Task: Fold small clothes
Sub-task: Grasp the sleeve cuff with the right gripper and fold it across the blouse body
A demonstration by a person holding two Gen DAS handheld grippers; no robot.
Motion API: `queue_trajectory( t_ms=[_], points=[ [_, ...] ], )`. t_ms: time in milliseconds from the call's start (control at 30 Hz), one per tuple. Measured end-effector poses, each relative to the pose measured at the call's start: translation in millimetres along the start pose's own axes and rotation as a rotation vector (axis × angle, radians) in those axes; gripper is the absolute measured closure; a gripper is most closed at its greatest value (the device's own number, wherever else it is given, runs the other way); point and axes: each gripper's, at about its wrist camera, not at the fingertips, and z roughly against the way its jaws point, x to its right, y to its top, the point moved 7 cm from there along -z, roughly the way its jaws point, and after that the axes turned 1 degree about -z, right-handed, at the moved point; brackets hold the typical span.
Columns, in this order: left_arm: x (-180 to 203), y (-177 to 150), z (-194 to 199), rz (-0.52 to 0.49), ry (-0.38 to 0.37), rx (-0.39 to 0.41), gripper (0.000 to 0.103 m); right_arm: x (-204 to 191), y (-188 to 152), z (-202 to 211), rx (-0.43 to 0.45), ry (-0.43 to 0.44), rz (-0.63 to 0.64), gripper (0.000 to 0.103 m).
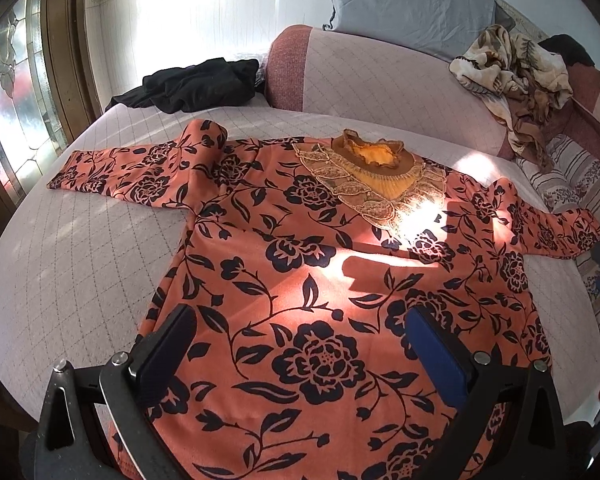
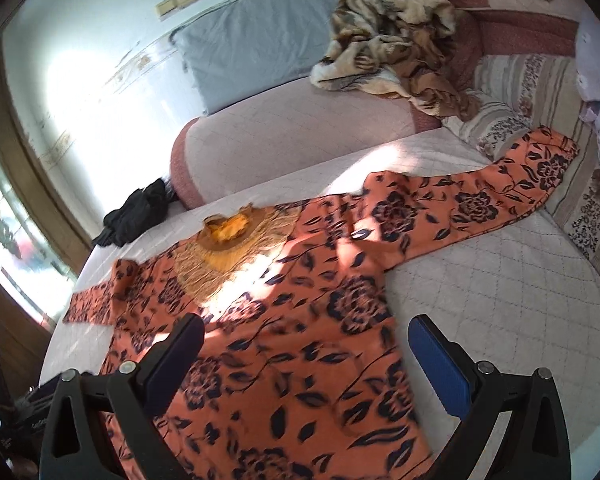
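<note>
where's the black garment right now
In the left wrist view the black garment lies bunched at the bed's far left, beyond the floral top, beside the pink bolster.

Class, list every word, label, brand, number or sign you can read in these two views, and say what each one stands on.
No text can be read with confidence.
Dark box at the lower left edge of the right wrist view: pale lettering, too small and blurred to read.
Floral top, black garment, blanket: patterns only, no lettering.

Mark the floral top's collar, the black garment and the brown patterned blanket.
floral top's collar (image 1: 374,156): left wrist view, on the orange ruffled neck opening.
black garment (image 1: 200,84): left wrist view, middle of the crumpled heap.
brown patterned blanket (image 2: 396,36): right wrist view, centre of the bunched folds.
</note>
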Motion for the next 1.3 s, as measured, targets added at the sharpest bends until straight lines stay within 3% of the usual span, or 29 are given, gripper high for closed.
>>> queue_trajectory(
  t_ms=[133, 300, 367, 500, 667, 800, 833, 933, 1033, 1167, 1300],
  points=[
    [-7, 7, -29, -0.001, 0.03, -0.026, 0.0, 119, 53, -42, 0.009, -0.12, -0.205, 0.004],
    [-24, 7, -58, 0.014, 0.056, -0.059, 0.0, 255, 109, -75, 0.053, -0.259, -0.458, 0.033],
    [-30, 7, -65, 0.017, 0.059, -0.066, 0.0, 290, 121, -86, 0.062, -0.324, -0.516, 0.038],
    [-41, 9, -73, 0.01, 0.072, -0.059, 0.0, 327, 134, -108, 0.063, -0.418, -0.582, 0.038],
    [-60, 15, -76, 0.032, 0.083, -0.039, 0.0, 337, 146, -120, 0.132, -0.467, -0.628, 0.041],
    [-76, 19, -75, 0.046, 0.092, -0.008, 0.0, 341, 150, -126, 0.135, -0.533, -0.626, 0.091],
    [-81, 19, -75, 0.051, 0.095, -0.002, 0.0, 339, 154, -127, 0.13, -0.535, -0.601, 0.096],
    [-95, 22, -76, 0.085, 0.092, 0.008, 0.0, 308, 182, -120, 0.162, -0.528, -0.452, 0.097],
    [-110, 23, -73, 0.134, 0.084, 0.034, 0.0, 235, 221, -112, 0.209, -0.455, -0.252, 0.097],
    [-126, 24, -63, 0.189, 0.069, 0.068, 0.0, 89, 249, -99, 0.276, -0.202, -0.062, 0.097],
    [-141, 25, -53, 0.235, 0.06, 0.102, 0.0, -71, 209, -94, 0.269, 0.096, 0.074, 0.097]
  ],
)
